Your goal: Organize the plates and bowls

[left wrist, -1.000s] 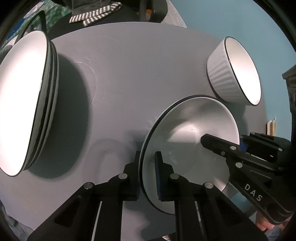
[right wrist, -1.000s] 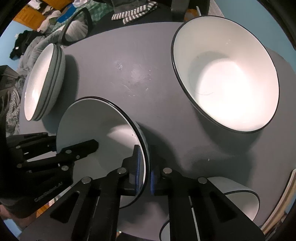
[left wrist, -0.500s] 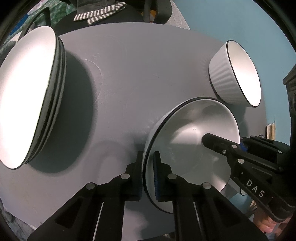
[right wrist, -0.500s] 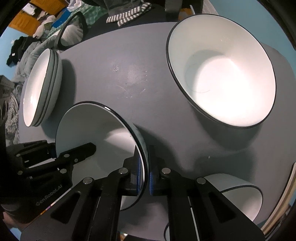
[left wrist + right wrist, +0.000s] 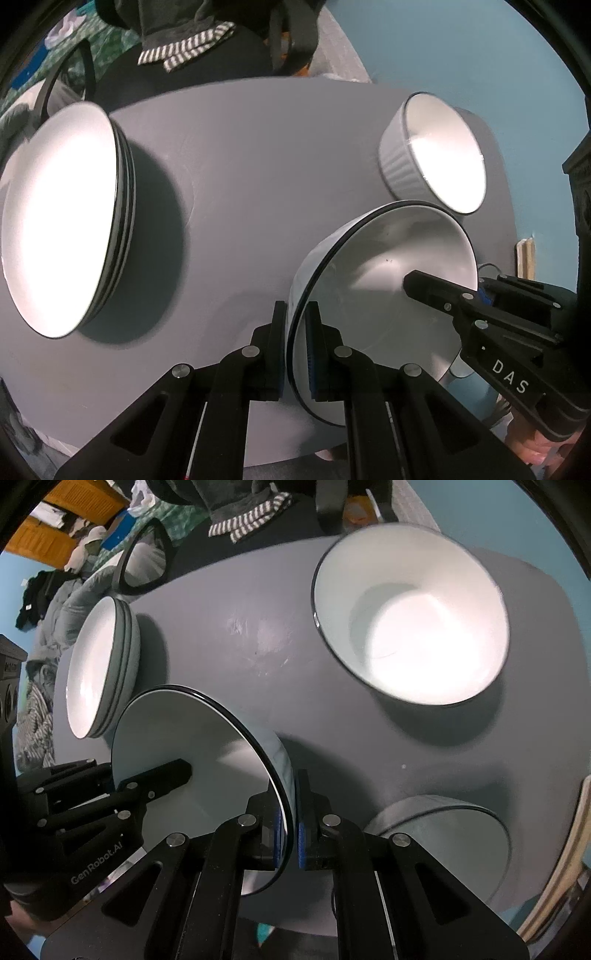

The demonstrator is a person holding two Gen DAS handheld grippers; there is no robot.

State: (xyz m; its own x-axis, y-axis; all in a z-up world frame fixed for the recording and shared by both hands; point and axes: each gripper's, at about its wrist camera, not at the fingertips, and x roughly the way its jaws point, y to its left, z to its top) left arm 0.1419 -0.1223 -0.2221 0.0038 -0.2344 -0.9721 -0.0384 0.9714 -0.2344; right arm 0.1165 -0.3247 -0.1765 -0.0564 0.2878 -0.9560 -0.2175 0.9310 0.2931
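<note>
A white plate with a black rim [image 5: 388, 288] hangs above the grey table [image 5: 240, 147], held from both sides. My left gripper [image 5: 295, 310] is shut on its left rim, one pad inside and one outside. In the right wrist view my right gripper [image 5: 291, 786] is shut on the opposite rim of the same plate [image 5: 192, 746]. A stack of matching plates [image 5: 55, 229] sits at the table's left side. A ribbed white bowl [image 5: 436, 155] stands at the far right.
In the right wrist view another bowl [image 5: 443, 838] sits close below my right gripper near the table's edge. The large bowl [image 5: 413, 616] and the plate stack [image 5: 92, 668] flank bare table. A chair with striped cloth [image 5: 184, 51] stands beyond the far edge.
Both grippers have risen together with the plate held between them, and the table and other dishes look farther away. Both grips stay shut on the rim.
</note>
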